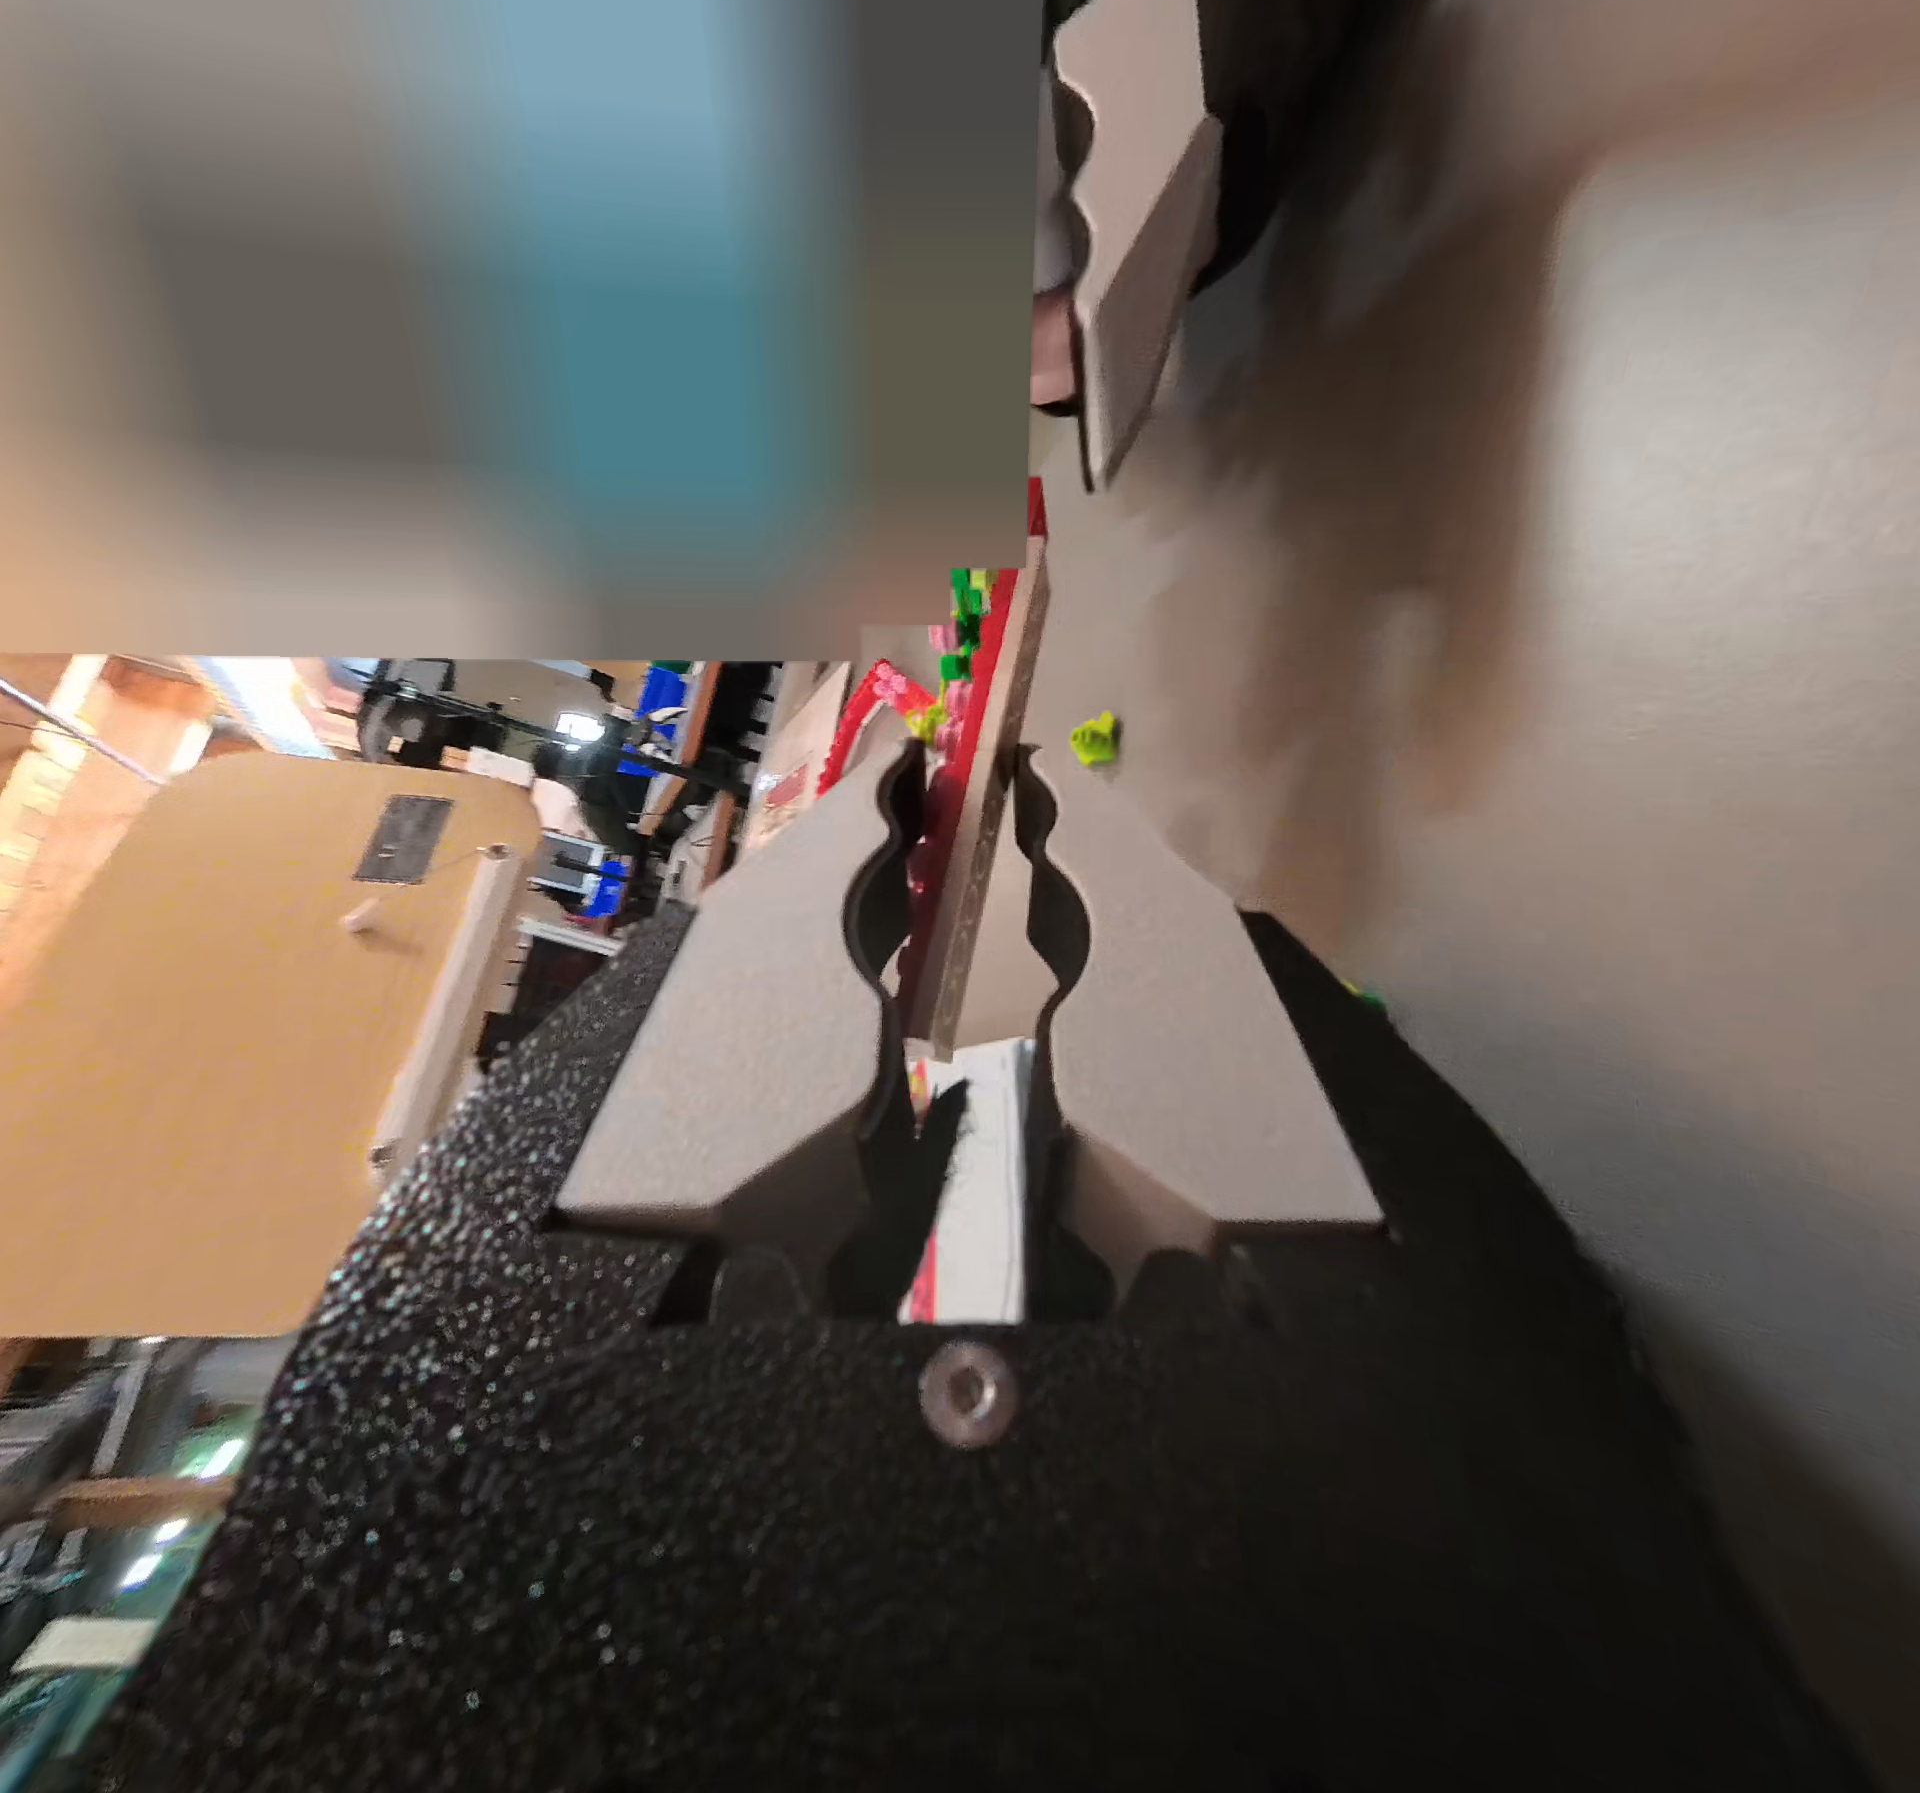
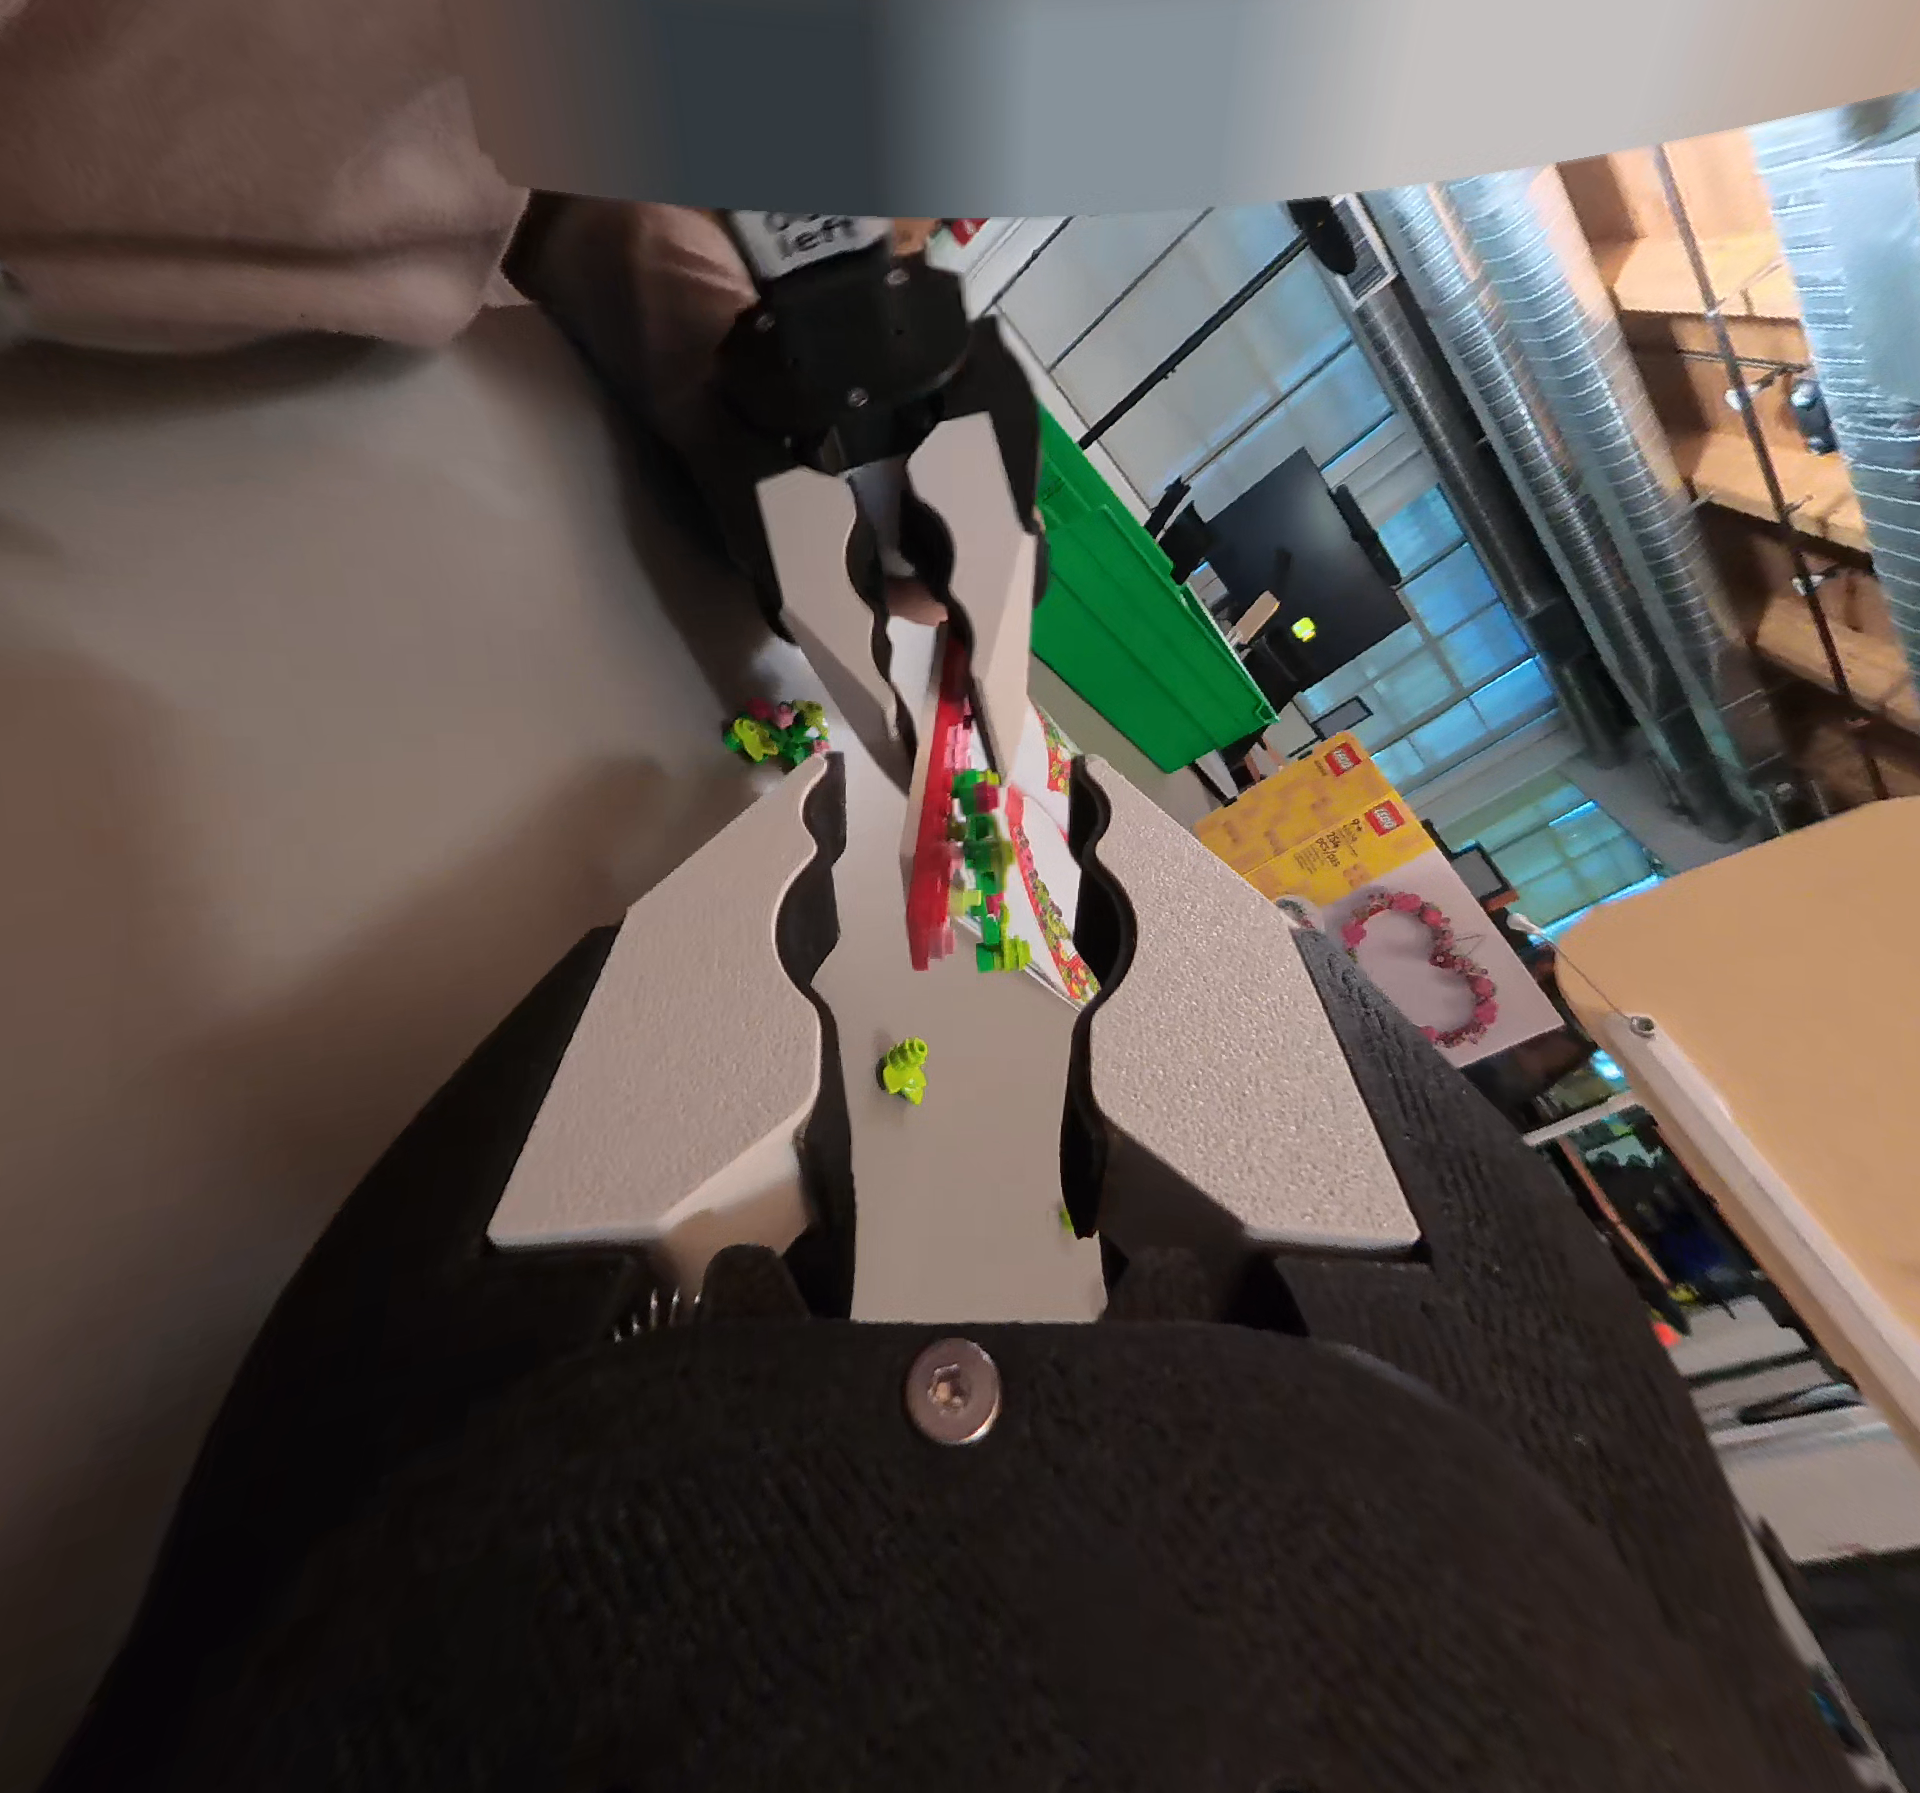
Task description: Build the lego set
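Note:
My left gripper point(image 1: 971, 756) is shut on the edge of a red lego plate point(image 1: 982, 870) that carries pink and green pieces, and holds it tilted up off the pale table point(image 1: 1558, 808). In the right wrist view the same plate point(image 2: 930, 808) hangs from the left gripper point(image 2: 940, 735). My right gripper point(image 2: 956, 777) is open and empty, just short of the plate's lower end. A loose lime-green piece point(image 2: 904, 1068) lies on the table between its fingers, and also shows in the left wrist view point(image 1: 1096, 737). One finger point(image 1: 1132, 216) of the right gripper shows beyond the plate.
A small pile of green and pink pieces point(image 2: 779, 730) lies on the table to the left. An instruction booklet point(image 2: 1049, 870) lies under the plate. A green bin point(image 2: 1122, 621) and a yellow lego box point(image 2: 1351, 870) stand behind. A tan table edge point(image 2: 1714, 1068) is at right.

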